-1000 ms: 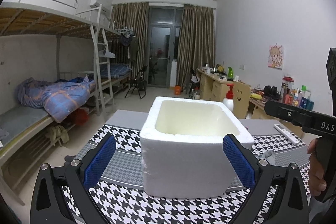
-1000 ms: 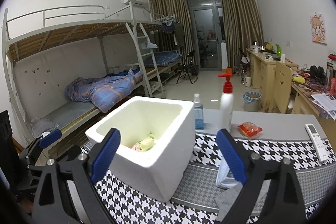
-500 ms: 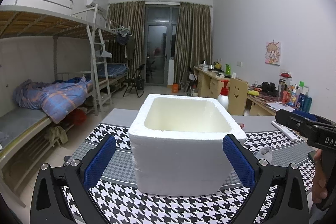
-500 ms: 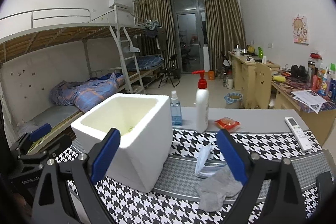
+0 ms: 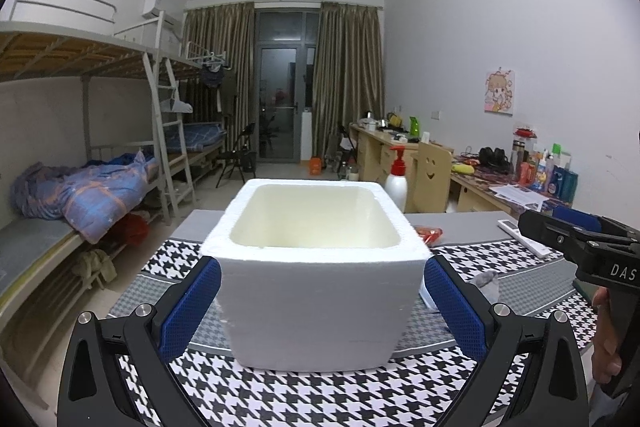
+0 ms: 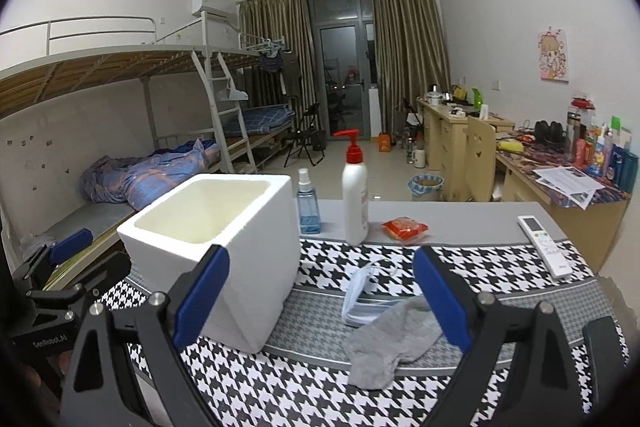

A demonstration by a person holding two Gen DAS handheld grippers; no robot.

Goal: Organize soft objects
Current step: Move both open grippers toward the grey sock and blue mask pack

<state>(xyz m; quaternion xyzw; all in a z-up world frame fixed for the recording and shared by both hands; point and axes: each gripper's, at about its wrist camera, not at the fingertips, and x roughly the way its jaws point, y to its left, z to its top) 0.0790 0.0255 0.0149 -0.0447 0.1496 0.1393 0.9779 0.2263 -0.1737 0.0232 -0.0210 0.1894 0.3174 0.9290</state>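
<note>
Both cameras have pulled back from the foam box [image 5: 320,291]. The left hand-held gripper [image 5: 320,303] is spread wide on either side of it; the right hand-held gripper [image 6: 320,299] gapes above the grey sock [image 6: 394,343] lying beside a face mask [image 6: 362,301] on the counter [image 6: 460,211].

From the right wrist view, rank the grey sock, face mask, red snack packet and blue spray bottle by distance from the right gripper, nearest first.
1. Grey sock, on the cloth just below the right gripper.
2. Face mask, just behind the sock.
3. Red snack packet, farther back, centre-right.
4. Blue spray bottle, far edge, beside the foam box.
</note>
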